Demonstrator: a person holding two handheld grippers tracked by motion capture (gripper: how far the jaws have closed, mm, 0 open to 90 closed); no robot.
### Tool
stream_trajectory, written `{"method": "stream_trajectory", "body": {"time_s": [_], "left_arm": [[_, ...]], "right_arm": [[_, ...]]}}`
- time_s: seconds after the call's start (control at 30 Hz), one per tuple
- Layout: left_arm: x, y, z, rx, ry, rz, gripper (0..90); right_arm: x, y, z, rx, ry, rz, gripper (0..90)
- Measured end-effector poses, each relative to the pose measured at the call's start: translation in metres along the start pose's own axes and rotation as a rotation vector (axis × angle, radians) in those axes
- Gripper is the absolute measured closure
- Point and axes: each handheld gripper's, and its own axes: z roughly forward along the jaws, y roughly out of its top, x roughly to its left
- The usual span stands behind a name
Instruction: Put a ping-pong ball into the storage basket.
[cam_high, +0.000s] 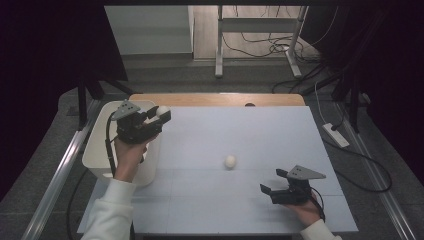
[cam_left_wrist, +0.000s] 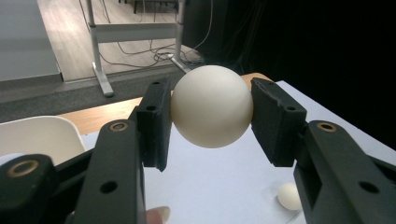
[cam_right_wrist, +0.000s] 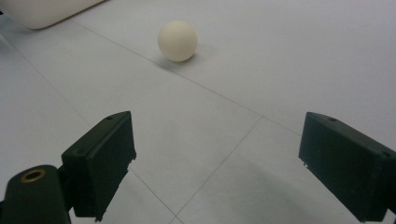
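My left gripper (cam_high: 161, 113) is shut on a cream ball (cam_left_wrist: 211, 106), pinched between its two black pads and held up over the right rim of a white bin (cam_high: 97, 150) at the table's left. A second cream ball (cam_high: 230, 161) lies loose on the pale blue mat (cam_high: 240, 130) near the middle; the same ball (cam_right_wrist: 177, 40) sits well ahead of my right gripper (cam_right_wrist: 217, 163). That right gripper (cam_high: 272, 182) rests low near the front right of the mat, jaws wide open with nothing between them.
The mat covers a wooden table (cam_high: 215, 99) whose far edge shows bare. Beyond it stand a metal desk frame (cam_high: 257, 30) and loose cables (cam_high: 270, 47) on the floor. A white power strip (cam_high: 336, 135) lies off the right side.
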Motion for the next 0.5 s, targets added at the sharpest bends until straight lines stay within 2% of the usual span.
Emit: {"method": "stream_trajectory", "body": {"time_s": [0.5], "left_arm": [[0.0104,0.0002,-0.0084,-0.008,0.03,-0.018,50.8]], "right_arm": [[-0.0001,0.0002,-0.0005,0.0,-0.005,-0.001,10.5]]}}
